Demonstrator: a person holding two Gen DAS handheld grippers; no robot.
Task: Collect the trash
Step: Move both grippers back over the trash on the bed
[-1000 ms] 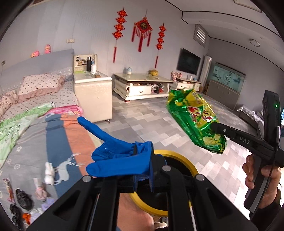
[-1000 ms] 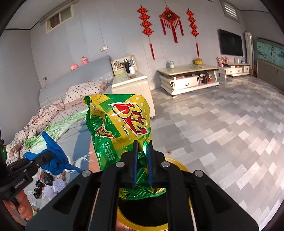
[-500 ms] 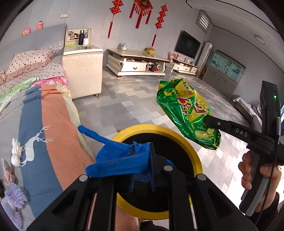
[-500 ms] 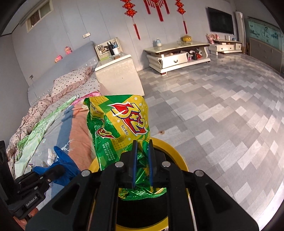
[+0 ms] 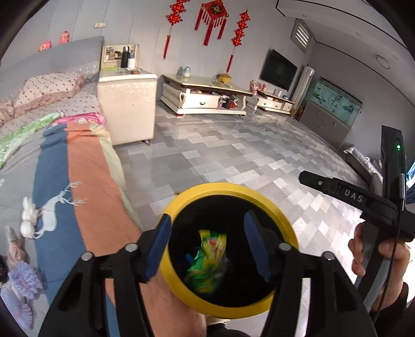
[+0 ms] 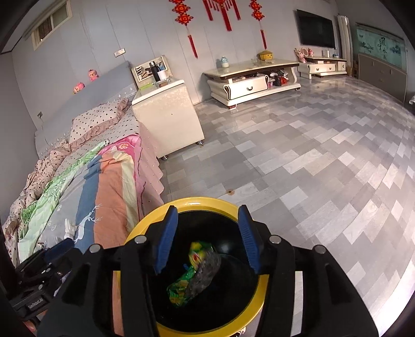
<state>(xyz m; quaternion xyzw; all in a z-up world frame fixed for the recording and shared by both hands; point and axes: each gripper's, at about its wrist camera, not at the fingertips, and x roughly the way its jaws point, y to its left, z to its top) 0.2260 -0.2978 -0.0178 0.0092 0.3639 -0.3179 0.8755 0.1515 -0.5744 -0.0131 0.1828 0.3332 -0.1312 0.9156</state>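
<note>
Beside the bed (image 6: 103, 186), on the grey tiled floor (image 6: 311, 160), stands a black bin with a yellow rim (image 6: 199, 201), and both tongs hang right over its mouth. The left tongs (image 5: 207, 233) are spreading apart with nothing between them. The right tongs (image 6: 207, 233) are spreading too, likewise with nothing in their grip. Down inside the bin lies the green and yellow snack bag (image 6: 190, 274), crumpled and blurred, its long axis slanting from lower left up to the right in the right wrist view; a scrap of blue shows beside it. The bed carries a striped blanket with a white deer (image 5: 55, 204). Past it come a cream bedside cabinet (image 6: 168, 114), a low white TV stand (image 6: 249, 80) under red hanging knots (image 5: 212, 15), and a dark television (image 6: 315, 28).
</note>
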